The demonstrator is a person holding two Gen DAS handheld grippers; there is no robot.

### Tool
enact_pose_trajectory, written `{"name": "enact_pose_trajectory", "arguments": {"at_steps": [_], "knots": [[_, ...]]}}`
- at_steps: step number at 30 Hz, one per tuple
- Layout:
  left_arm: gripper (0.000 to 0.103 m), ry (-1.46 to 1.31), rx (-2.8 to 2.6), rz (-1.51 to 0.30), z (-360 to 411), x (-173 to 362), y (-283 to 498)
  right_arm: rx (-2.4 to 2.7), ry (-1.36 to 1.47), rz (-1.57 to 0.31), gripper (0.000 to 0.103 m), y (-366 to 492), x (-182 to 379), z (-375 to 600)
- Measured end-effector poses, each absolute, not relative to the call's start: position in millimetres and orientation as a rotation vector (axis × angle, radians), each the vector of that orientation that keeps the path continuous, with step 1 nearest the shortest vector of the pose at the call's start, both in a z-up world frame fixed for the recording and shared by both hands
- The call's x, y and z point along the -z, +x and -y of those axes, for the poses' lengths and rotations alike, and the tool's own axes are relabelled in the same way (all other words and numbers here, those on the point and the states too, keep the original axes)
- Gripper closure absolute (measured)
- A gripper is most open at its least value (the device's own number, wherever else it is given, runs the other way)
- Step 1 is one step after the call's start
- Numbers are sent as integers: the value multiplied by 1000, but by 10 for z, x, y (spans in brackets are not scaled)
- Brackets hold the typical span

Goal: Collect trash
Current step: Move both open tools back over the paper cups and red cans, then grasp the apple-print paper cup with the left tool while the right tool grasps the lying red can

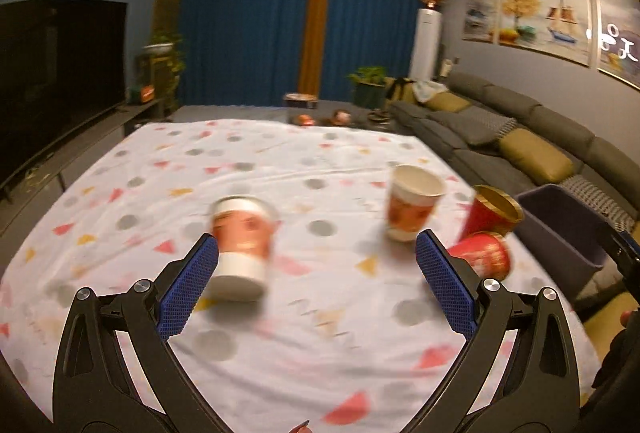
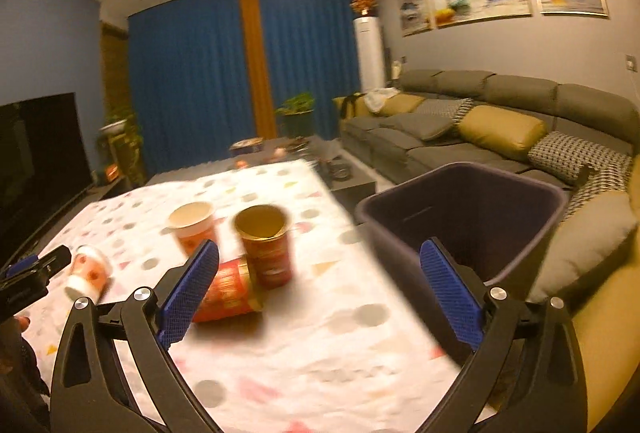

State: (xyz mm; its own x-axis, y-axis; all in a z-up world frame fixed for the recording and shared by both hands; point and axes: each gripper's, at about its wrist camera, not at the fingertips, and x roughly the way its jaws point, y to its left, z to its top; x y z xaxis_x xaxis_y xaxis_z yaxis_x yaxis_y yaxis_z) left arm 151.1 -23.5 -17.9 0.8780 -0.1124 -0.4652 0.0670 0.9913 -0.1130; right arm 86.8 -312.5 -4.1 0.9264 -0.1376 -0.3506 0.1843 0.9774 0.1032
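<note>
A: Looking along the left gripper (image 1: 316,273), what do you make of its fingers?

B: They stand wide apart with nothing clamped. A tipped white-and-orange cup (image 1: 240,245) lies on the patterned tablecloth (image 1: 280,353) just beside the left pad, blurred; I cannot tell if it touches.

A: And the right gripper (image 2: 320,285)?

B: Its fingers are spread as far as they go, empty. Taking the dark bin (image 2: 520,193) as the mark: the right pad sits in front of the bin's near wall, and the left pad overlaps a red cup on its side (image 2: 228,293), which lies on the cloth left of the bin.

A: What is farther out?

B: An upright red cup with a gold rim (image 2: 266,245) stands just behind the fallen one, still left of the bin. Farther left stands an open white-and-orange cup (image 2: 194,225), upright. The tipped cup lies farthest from the bin, near the other gripper's tip.

A: Is the bin on the table?

B: No, it stands off the cloth's right edge, between the table and the grey sofa (image 2: 500,101).
</note>
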Motion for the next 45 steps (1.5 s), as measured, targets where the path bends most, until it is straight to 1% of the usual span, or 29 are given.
{"name": "enact_pose_trajectory", "arguments": {"at_steps": [6,25,29,37,40,42,44,45], "knots": [[6,-110,46,-522,-78,278,1553,111,86,-379,6,989,96,2787],[6,-149,56,-667,-175,698,2244,82,-4,-503,6,1456,443,2409],[11,-197,79,-708,-230,772,2342,81,-21,-540,6,1593,541,2381],[23,-236,119,-758,-253,859,2443,72,-24,-585,6,1779,630,2334],[31,-246,136,-768,-258,881,2463,69,-28,-593,6,1823,638,2314],[39,-261,149,-777,-274,900,2482,65,-30,-601,6,1834,642,2314],[42,-276,162,-784,-288,918,2494,61,-31,-610,6,1861,649,2308],[42,-282,166,-784,-296,923,2501,59,-30,-615,6,1870,653,2309]]}}
